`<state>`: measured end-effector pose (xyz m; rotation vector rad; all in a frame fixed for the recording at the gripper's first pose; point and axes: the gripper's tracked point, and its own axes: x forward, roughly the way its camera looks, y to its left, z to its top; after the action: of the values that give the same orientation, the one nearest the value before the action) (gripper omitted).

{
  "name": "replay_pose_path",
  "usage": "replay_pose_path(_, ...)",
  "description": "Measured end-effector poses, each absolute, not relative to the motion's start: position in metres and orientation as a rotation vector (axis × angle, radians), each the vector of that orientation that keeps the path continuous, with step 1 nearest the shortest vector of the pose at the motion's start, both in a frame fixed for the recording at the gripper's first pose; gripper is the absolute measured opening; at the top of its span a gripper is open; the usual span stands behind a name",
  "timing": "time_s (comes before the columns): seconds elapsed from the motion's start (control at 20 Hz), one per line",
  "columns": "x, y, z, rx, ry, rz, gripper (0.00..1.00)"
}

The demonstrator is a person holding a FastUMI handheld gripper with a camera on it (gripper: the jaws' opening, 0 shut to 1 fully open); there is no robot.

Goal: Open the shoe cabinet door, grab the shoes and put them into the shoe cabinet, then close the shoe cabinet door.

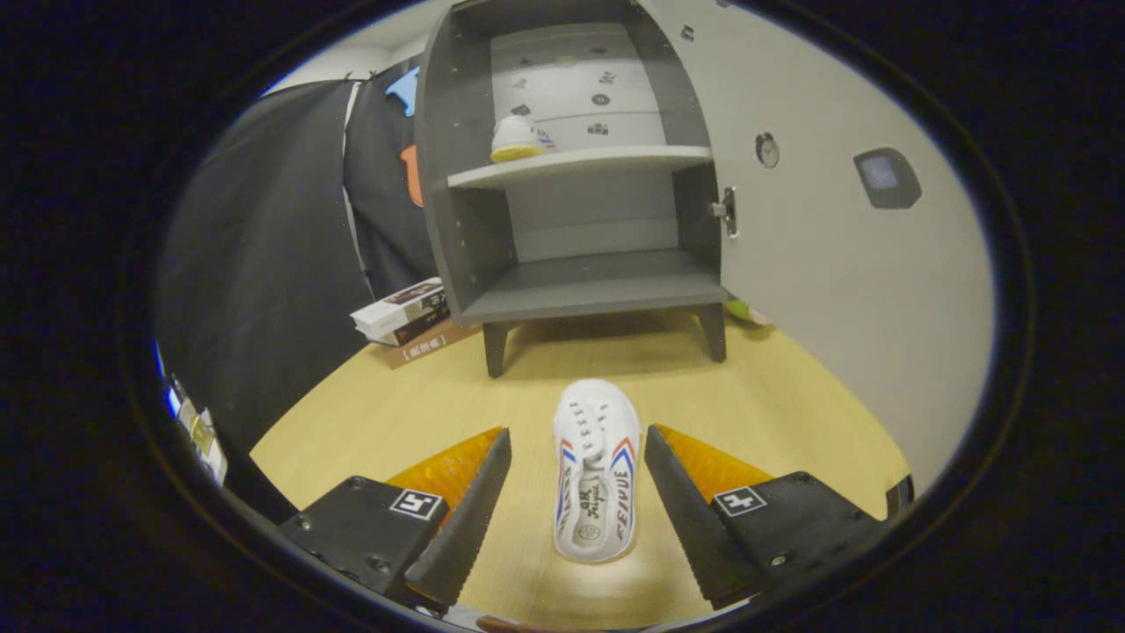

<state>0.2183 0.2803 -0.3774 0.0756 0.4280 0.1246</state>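
Claw (577, 492) spread wide, straddling the white shoe (596, 470) on the desk (791, 396), fingers (466, 510) clear of both sides, gripping nothing. Lined up toe-forward toward the shoe cabinet (571, 176), probably for a clean sidewall pinch. Door (835, 264) swung open right; one shoe on upper shelf (518, 139) already. Bottom shelf (598, 286) free, straight run ahead.

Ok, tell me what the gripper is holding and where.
Nothing held: the gripper is open, its fingers on either side of the white sneaker, not pressing it.
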Motion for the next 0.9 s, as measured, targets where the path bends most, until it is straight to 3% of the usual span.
replay_pose_path(0.25,0.23,0.286,-0.416,0.106,0.514,0.088,0.92)
replay_pose_path(0.3,0.231,0.286,-0.425,0.11,0.53,0.069,0.85)
replay_pose_path(0.75,0.232,0.302,-0.434,0.094,0.494,0.044,0.61)
replay_pose_path(0.9,0.235,0.302,-0.446,0.055,0.533,0.046,0.46)
